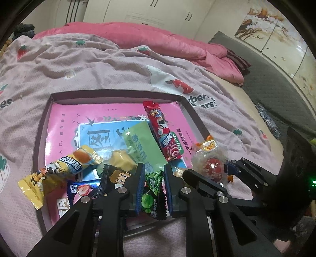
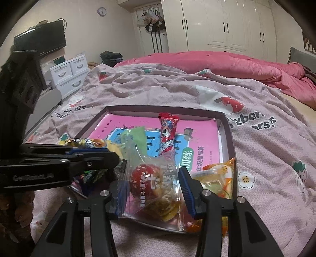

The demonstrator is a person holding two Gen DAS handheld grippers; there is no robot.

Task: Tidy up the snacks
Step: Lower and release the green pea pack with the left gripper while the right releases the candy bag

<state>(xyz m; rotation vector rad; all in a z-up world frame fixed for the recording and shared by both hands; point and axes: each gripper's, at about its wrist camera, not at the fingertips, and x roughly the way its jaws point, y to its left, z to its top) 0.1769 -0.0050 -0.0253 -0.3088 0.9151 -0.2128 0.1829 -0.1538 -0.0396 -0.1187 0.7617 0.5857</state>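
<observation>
a pale pink bedsheet [image 2: 162, 93] printed with strawberries and dark lettering covers the bed, rumpled into soft folds. a brighter pink quilt [image 2: 227, 63] lies bunched along the far side. white wardrobe doors [image 2: 227, 25] with dark handles line the back wall, and a round wall clock [image 2: 102, 11] hangs to their left. clothes hang on hooks [image 2: 152, 17] beside the wardrobe. a small white drawer unit [image 2: 69, 73] stands beside the bed, with a dark television [image 2: 41, 39] above it. in the left wrist view, a painting of trees [image 1: 262, 25] hangs over a grey headboard [image 1: 276, 93].
</observation>
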